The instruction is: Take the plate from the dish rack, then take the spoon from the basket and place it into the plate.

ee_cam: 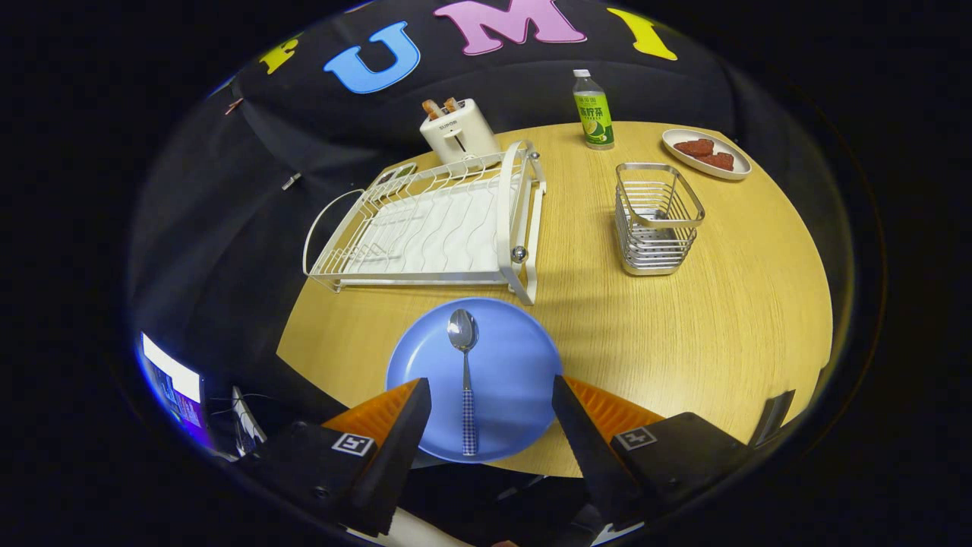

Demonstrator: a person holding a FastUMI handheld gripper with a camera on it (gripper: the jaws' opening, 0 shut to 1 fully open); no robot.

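Both fingers of the hand-held gripper (492, 414) stood wide, empty, flanking the plate (516, 365) on the desk (721, 319). The spoon (464, 365) lay in it. Beyond, dish rack (433, 228) and basket (657, 220) were emptied; only withdrawal appeared to remain.

Claw (492, 399) fingers wide apart, gripping nothing.

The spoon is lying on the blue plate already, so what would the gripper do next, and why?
Probably just back away. The spoon lies in the blue plate on the table, the dish rack and the basket look empty, and the gripper is open, its fingers on either side of the spoon's handle, apparently not touching it. Nothing seems left to carry.
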